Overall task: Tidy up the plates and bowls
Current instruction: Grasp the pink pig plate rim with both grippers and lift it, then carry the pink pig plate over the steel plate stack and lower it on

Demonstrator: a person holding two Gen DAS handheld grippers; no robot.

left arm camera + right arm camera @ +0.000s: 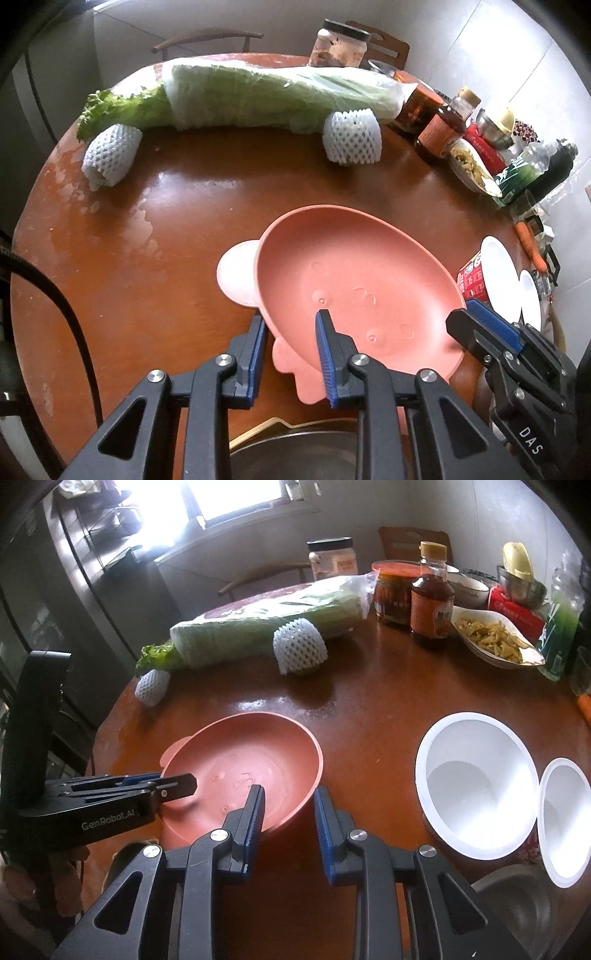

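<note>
A pink bowl with ear-shaped handles (351,280) (251,760) sits on the round brown table (147,229). My left gripper (291,332) is open, its jaws straddling the bowl's near rim, one finger inside and one outside. My right gripper (288,805) is open too, straddling the bowl's right rim; it shows in the left wrist view (491,325). The left gripper shows in the right wrist view (177,781). Two white bowls (476,786) (565,819) stand to the right, also in the left wrist view (498,273).
A wrapped cabbage (266,96) and two foam-netted fruits (352,136) (110,155) lie at the back. Jars, sauce bottles (432,598) and a dish of food (495,635) crowd the back right. A steel bowl (517,904) sits at the near edge.
</note>
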